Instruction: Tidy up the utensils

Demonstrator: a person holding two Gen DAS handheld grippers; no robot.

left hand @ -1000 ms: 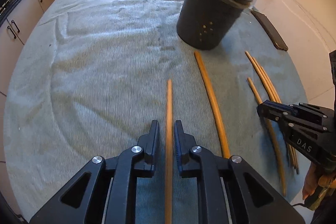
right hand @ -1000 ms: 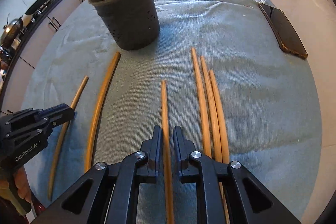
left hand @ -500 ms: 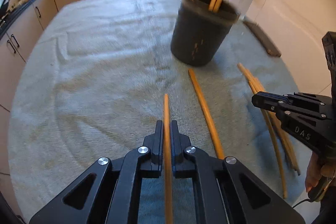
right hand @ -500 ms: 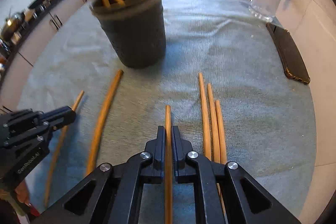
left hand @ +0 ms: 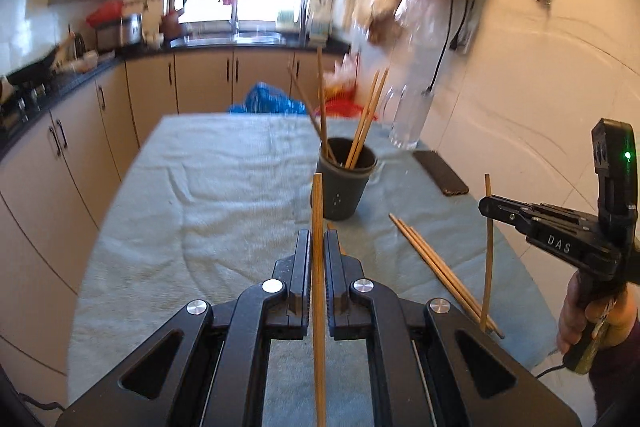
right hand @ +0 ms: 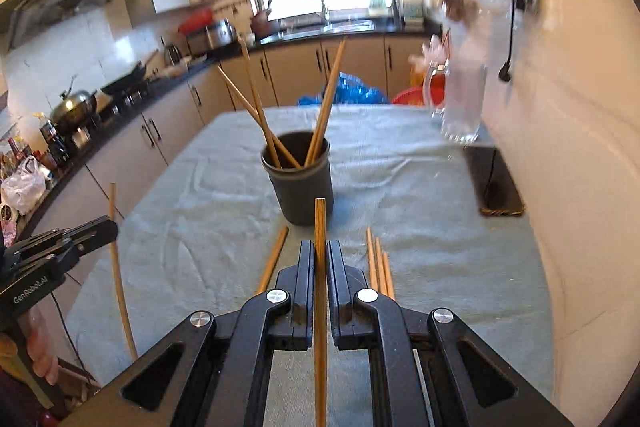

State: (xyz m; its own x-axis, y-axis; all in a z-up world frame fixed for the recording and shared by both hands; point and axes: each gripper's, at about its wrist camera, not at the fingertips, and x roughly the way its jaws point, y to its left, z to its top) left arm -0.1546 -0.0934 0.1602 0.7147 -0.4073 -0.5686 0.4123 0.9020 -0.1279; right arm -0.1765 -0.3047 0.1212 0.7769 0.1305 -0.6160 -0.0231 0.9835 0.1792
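Left gripper (left hand: 317,259), lower centre of the left wrist view: jaws drawn in to a narrow slit and clamped on a single wooden chopstick (left hand: 318,247). The stick runs up the middle of the frame, its tip ending in front of the dark utensil holder (left hand: 340,195). In the right wrist view the same gripper appears at the lower left edge (right hand: 108,227), its stick standing near upright and clear of the cloth.

Right gripper (right hand: 320,263), lower centre of the right wrist view: jaws likewise nearly closed, pinching a second chopstick (right hand: 320,267) whose tip overlaps the base of the holder (right hand: 300,187). In the left wrist view this gripper sits at the right edge (left hand: 490,205), held by a hand (left hand: 592,311), with its stick (left hand: 488,255) hanging almost vertical above the table.

Holder: upright at mid-table, with several chopsticks (right hand: 256,107) leaning out at angles.

Loose chopsticks: three lie side by side (right hand: 378,263) just right of the right gripper; one (right hand: 274,259) lies just left of it, pointing toward the holder.

Table: covered by a grey-green towel (right hand: 420,211). A flat dark object (right hand: 496,183) lies near the right edge, with a clear glass jug (right hand: 460,99) beyond it.
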